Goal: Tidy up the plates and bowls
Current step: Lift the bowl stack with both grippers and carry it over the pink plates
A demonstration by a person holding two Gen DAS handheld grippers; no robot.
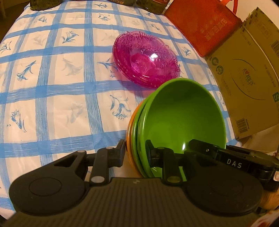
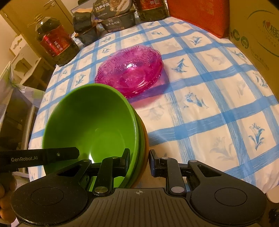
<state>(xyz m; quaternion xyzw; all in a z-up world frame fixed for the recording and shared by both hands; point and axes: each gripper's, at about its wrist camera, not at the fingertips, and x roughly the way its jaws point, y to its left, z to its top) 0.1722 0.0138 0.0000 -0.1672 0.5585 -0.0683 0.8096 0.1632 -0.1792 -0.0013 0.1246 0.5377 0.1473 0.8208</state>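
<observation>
A nested stack of bowls (image 1: 181, 118), two green over an orange one, hangs above the table. My left gripper (image 1: 136, 152) is shut on the stack's left rim, one finger outside and one inside. My right gripper (image 2: 139, 160) is shut on the opposite rim of the same stack (image 2: 90, 125). The right gripper's body (image 1: 233, 160) shows in the left wrist view, and the left one's (image 2: 40, 157) in the right wrist view. A stack of pink glass bowls (image 1: 146, 59) (image 2: 130, 69) rests on the checked tablecloth (image 1: 52, 83) beyond.
A cardboard box (image 1: 249, 83) and a red bag (image 1: 205, 24) stand along the right edge. An oil bottle (image 2: 55, 41), a food box (image 2: 115, 15) and dark packets stand at the far side. A hand (image 2: 5, 192) shows at the lower left.
</observation>
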